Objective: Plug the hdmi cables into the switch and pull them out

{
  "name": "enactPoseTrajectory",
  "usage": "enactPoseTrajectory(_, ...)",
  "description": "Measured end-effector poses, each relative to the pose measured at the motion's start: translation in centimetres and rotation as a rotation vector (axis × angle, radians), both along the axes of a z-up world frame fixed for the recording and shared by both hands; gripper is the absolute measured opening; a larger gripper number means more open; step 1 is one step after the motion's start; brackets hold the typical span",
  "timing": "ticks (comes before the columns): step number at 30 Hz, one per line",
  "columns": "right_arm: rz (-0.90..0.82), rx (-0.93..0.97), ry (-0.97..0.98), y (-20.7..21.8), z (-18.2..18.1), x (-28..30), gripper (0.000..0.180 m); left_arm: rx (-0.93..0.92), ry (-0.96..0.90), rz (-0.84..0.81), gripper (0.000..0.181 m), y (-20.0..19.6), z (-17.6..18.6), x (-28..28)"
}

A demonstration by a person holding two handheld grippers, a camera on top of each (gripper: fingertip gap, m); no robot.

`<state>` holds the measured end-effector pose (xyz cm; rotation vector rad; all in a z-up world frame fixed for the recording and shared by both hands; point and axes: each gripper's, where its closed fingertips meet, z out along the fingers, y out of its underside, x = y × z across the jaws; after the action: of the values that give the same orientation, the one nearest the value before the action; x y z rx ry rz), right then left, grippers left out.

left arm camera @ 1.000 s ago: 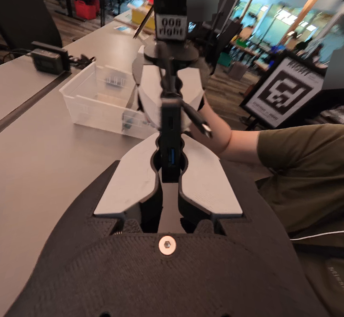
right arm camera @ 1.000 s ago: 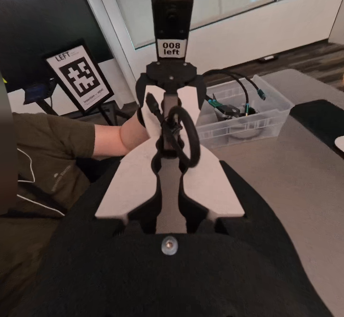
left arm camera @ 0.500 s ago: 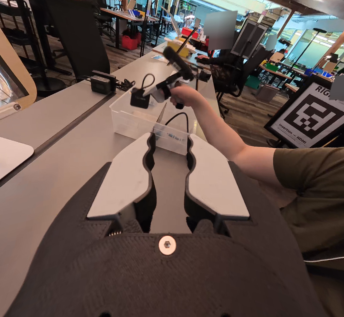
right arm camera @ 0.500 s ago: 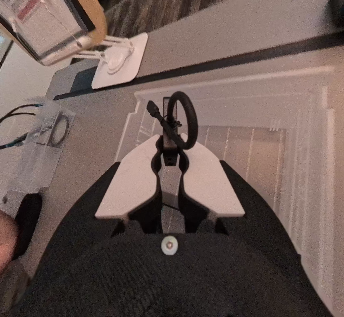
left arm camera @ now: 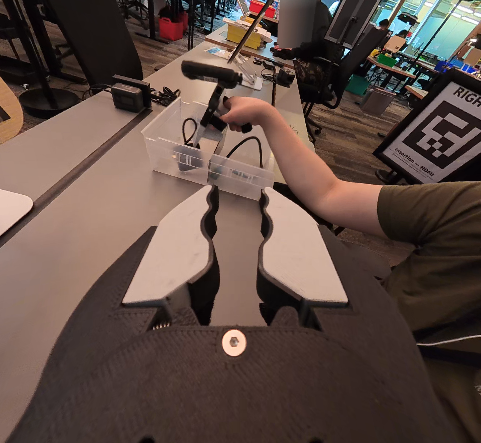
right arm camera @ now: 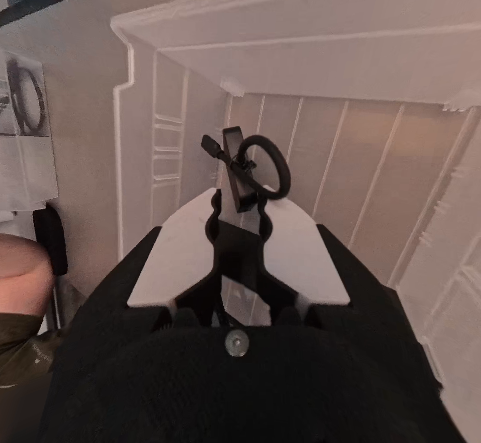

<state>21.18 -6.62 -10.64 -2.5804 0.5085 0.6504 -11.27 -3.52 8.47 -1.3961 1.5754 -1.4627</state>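
**Switch handed off and going into the bin**

A second ago both of my hand-held grippers pinched the switch between them; now my left hand-held gripper [left arm camera: 238, 211] sits empty with its fingers parted, low over the tabletop [left arm camera: 78, 209] near its front edge. Just beyond its tips stands the clear bin [left arm camera: 242, 177], toward the tabletop's right edge. My right hand-held gripper [right arm camera: 238, 202] has swung down into that bin (its own view shows little but ribbed plastic floor), and its fingers have spread, so the switch [right arm camera: 238, 170] with its looped black cable [right arm camera: 273, 167] leans loose between the tips. I judge the plug-and-pull work finished, and this is the put-away. Farther off, a black adapter [left arm camera: 127, 95] lies by the back seam.
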Motion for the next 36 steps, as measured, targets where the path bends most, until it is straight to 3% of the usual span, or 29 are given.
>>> enactPoseTrajectory(3,-0.055,0.064,-0.145,-1.7,2.5,2.9,0.046,0.004,-0.003,0.0,0.03,0.0,0.2,-0.3)
enactPoseTrajectory(7,-0.131,0.237,-0.285,-4.5,7.8,5.1,0.042,0.013,-0.016,0.002,0.029,-0.2,0.8,-0.7)
enactPoseTrajectory(9,-0.225,0.228,-0.373,-6.9,8.5,7.1,0.042,0.021,-0.023,0.005,0.029,-0.2,1.0,-0.9)
enactPoseTrajectory(15,-0.234,-0.197,-0.347,-13.5,1.2,8.2,0.031,0.019,-0.038,-0.005,0.026,-0.7,1.6,-1.4)
enactPoseTrajectory(17,-0.224,-0.25,-0.269,-13.6,-0.2,7.5,0.006,0.022,-0.024,-0.015,0.025,-0.9,1.4,-1.3)
enactPoseTrajectory(23,-0.387,-0.248,-0.188,-12.6,-0.4,8.1,0.007,0.044,-0.003,-0.032,0.025,-1.5,0.9,-1.1)
enactPoseTrajectory(30,-0.441,-0.215,-0.2,-10.2,-0.4,8.5,0.007,0.033,-0.012,0.006,0.025,-0.4,1.5,-1.8)
enactPoseTrajectory(33,-0.429,-0.212,-0.224,-9.8,-0.4,8.6,0.007,0.076,-0.009,0.075,0.026,1.4,2.1,-3.3)
enactPoseTrajectory(36,-0.425,-0.203,-0.199,-9.8,-0.4,8.5,0.008,0.172,0.018,0.256,0.031,5.3,2.7,-6.5)
